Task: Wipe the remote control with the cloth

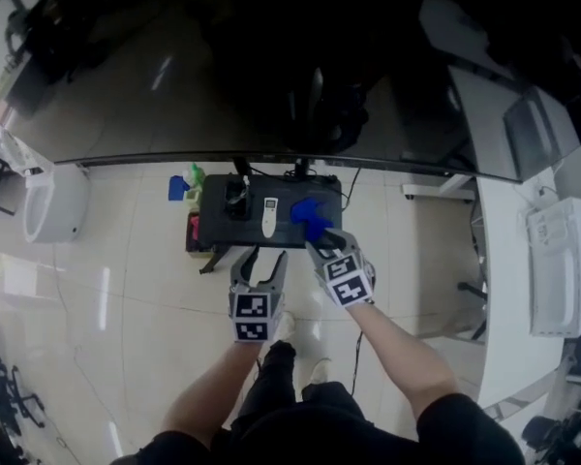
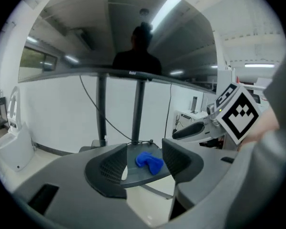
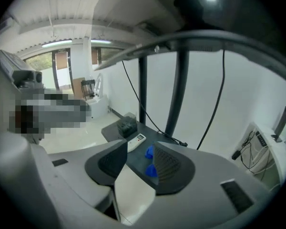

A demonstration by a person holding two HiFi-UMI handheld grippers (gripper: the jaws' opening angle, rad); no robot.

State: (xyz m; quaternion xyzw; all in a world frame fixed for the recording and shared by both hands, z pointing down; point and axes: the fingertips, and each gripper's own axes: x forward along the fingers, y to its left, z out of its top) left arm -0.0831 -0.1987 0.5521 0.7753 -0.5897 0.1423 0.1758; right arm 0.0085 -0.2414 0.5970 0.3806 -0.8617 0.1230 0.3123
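A small dark table carries a white remote control and a crumpled blue cloth to its right. My right gripper hovers at the table's near edge just in front of the cloth, jaws open and empty. In the right gripper view the remote lies beyond the jaws and the cloth is partly hidden by the right jaw. My left gripper is open, short of the table's front edge. The cloth shows far off between its jaws.
A black box stands at the table's left end, beside the remote. Two posts and a cable rise behind the table. Green and blue items sit on the floor left of it. A white appliance stands far left, a white desk right.
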